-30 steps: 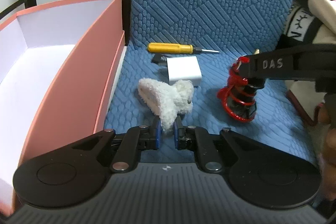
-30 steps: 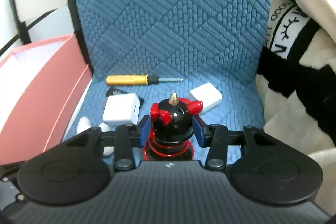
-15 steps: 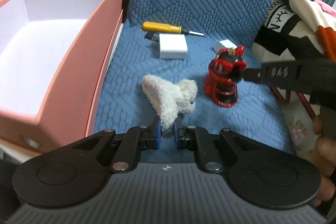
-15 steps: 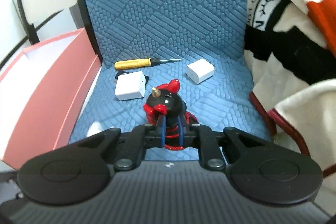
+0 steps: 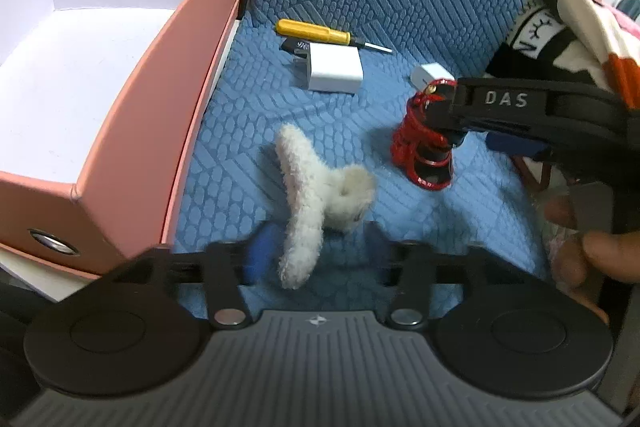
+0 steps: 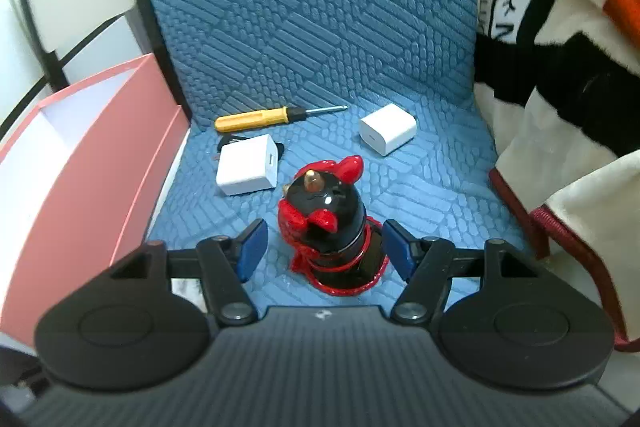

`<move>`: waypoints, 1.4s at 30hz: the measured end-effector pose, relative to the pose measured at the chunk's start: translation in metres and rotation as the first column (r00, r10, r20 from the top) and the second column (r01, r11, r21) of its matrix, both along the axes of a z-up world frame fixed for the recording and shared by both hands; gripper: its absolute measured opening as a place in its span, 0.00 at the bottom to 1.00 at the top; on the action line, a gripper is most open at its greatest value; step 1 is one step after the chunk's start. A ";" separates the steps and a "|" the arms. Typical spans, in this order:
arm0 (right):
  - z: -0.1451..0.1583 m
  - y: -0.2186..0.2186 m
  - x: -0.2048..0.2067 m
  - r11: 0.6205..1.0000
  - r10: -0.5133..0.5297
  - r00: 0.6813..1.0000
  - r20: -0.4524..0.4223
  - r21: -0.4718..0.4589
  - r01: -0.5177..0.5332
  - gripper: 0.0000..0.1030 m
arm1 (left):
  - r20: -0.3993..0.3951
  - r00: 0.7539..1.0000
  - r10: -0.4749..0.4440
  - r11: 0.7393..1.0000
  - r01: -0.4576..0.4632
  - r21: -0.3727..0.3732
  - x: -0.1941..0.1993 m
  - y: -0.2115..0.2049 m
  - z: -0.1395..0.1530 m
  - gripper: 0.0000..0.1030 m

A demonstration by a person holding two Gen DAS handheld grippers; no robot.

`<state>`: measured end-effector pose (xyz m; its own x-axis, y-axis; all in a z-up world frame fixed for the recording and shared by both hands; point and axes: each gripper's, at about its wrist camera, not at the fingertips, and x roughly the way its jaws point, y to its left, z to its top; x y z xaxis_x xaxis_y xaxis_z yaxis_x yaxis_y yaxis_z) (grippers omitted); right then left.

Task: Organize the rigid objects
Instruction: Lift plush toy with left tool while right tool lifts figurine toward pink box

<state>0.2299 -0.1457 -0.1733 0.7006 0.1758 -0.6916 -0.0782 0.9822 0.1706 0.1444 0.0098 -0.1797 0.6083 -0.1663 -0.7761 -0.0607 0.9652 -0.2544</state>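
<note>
The right gripper (image 6: 323, 247), jaws just opened, straddled the upright red-and-black figurine (image 6: 330, 223) without touching it, while the left gripper (image 5: 316, 253), apparently released too, flanked the plush toy (image 5: 320, 199).

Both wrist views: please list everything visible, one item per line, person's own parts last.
storage box: 1, pink outside, white inside, left of the seat, nothing seen in it.
screwdriver: 1, yellow handle, at the back of the seat.
chargers: 2, white, larger in front of the screwdriver, smaller to its right.
figurine: 1, black and red, upright mid-seat.
plush toy: 1, white, front of seat.
seat cushion: 1, blue, quilted.
blanket: 1, cream, black and orange, at right.
left gripper: fingers just opened, apart around the plush.
right gripper: fingers just opened, flanking the figurine.
hand: 1, on the right gripper.
</note>
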 end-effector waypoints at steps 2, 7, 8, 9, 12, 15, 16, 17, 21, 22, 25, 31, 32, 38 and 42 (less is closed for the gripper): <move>-0.003 -0.003 0.006 1.000 -0.016 1.000 -0.013 0.017 0.016 0.64 | 0.005 1.000 -0.006 1.000 0.006 0.001 0.002 -0.001 0.000 0.65; -0.010 0.004 0.021 1.000 -0.015 0.999 -0.046 0.000 0.015 0.64 | 0.001 1.000 -0.016 1.000 0.016 0.006 0.007 -0.004 -0.002 0.65; -0.012 0.007 0.024 1.000 -0.015 0.999 -0.049 -0.010 0.014 0.64 | 0.001 1.000 -0.015 1.000 0.015 0.002 0.008 -0.004 -0.002 0.65; -0.014 0.009 0.028 1.000 -0.013 0.998 -0.054 -0.018 0.012 0.64 | 0.000 1.000 -0.016 1.000 0.016 -0.001 0.010 -0.004 -0.003 0.65; -0.021 0.013 0.037 0.999 -0.010 0.997 -0.072 -0.033 0.007 0.64 | -0.006 1.000 -0.012 1.000 0.012 -0.008 0.013 -0.003 -0.005 0.65; -0.025 0.011 0.038 1.000 -0.015 0.997 -0.076 -0.007 0.015 0.62 | -0.010 1.000 -0.003 0.999 0.003 -0.032 0.016 0.000 -0.005 0.65; -0.024 0.010 0.037 1.000 -0.018 0.997 -0.071 0.006 0.018 0.59 | -0.011 1.000 -0.001 0.999 0.000 -0.035 0.017 0.000 -0.004 0.65; -0.022 0.010 0.036 1.000 -0.023 0.997 -0.068 0.011 0.023 0.59 | -0.011 1.000 0.004 0.999 -0.005 -0.035 0.017 0.001 -0.004 0.65; -0.018 0.008 0.033 0.999 -0.045 0.997 -0.068 0.011 0.046 0.59 | -0.005 1.000 0.011 0.998 -0.011 -0.059 0.019 0.005 -0.003 0.65; -0.016 0.006 0.031 0.999 -0.051 0.997 -0.066 0.016 0.052 0.59 | -0.002 1.000 0.009 0.998 -0.009 -0.059 0.020 0.004 -0.002 0.65; -0.010 0.000 0.026 0.998 -0.062 0.996 -0.069 0.011 0.063 0.59 | 0.002 1.000 0.003 0.999 -0.003 -0.039 0.022 0.001 -0.002 0.65; -0.004 -0.007 0.006 0.995 -0.096 0.993 -0.069 -0.005 0.096 0.59 | -0.008 1.000 0.000 0.995 -0.001 -0.104 0.032 0.001 -0.010 0.65; -0.004 -0.008 0.004 0.994 -0.111 0.991 -0.069 -0.008 0.111 0.59 | -0.009 1.000 0.001 0.995 -0.002 -0.100 0.033 0.000 -0.012 0.65; 0.005 -0.015 -0.007 0.991 -0.136 0.989 -0.064 -0.001 0.136 0.59 | -0.004 1.000 0.000 0.998 0.000 -0.064 0.035 -0.006 -0.018 0.56; 0.008 -0.011 -0.023 0.993 -0.118 0.991 -0.059 0.004 0.118 0.59 | -0.001 1.000 0.014 0.996 -0.014 -0.085 0.031 -0.001 -0.017 0.52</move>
